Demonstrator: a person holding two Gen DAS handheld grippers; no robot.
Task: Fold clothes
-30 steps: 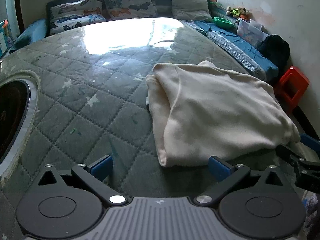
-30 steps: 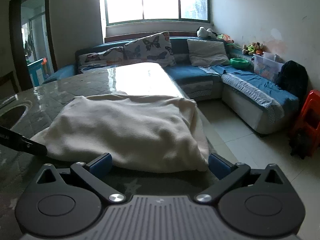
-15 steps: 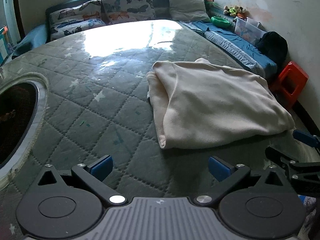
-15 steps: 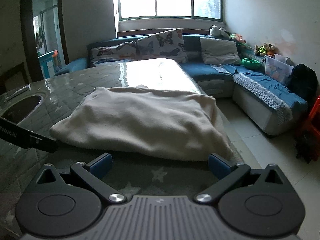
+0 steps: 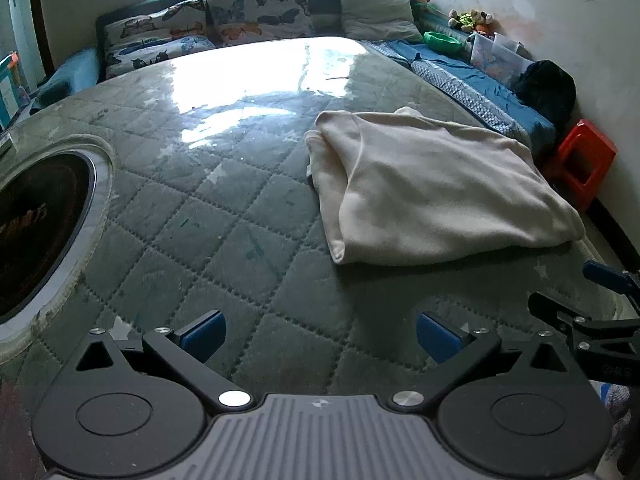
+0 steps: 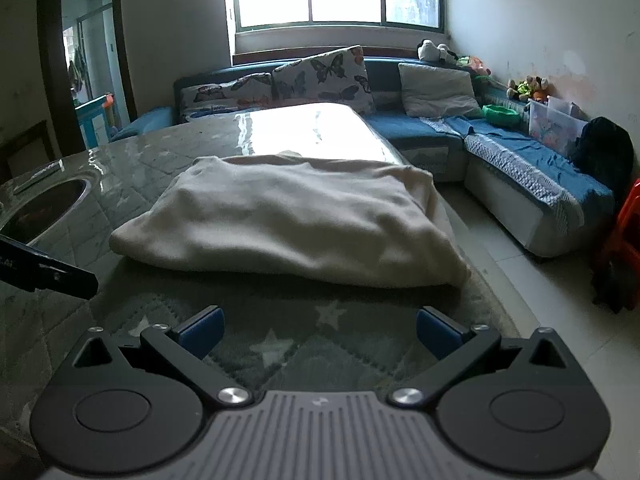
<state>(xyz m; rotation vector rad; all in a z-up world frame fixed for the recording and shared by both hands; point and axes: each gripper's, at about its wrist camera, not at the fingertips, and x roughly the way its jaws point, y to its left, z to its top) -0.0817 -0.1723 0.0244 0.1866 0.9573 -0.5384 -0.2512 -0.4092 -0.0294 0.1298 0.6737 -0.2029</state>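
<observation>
Cream garment (image 5: 436,188) folded on quilted bench (image 5: 224,216), near its right edge. My left gripper (image 5: 318,332) and right gripper (image 6: 318,330): jaws spread, empty, short of cloth. Next: pinch near hem at both corners, lift evenly.

Round recess (image 5: 36,232) in the quilted table cover (image 5: 240,216): cut off by the left frame edge, its dark interior unreadable. Right gripper (image 5: 600,296): cropped at the right edge of the left wrist view. Red stool (image 6: 624,236): only partly in frame. Folded cream garment (image 5: 432,192): inner layers and underside hidden, so its type cannot be told.
</observation>
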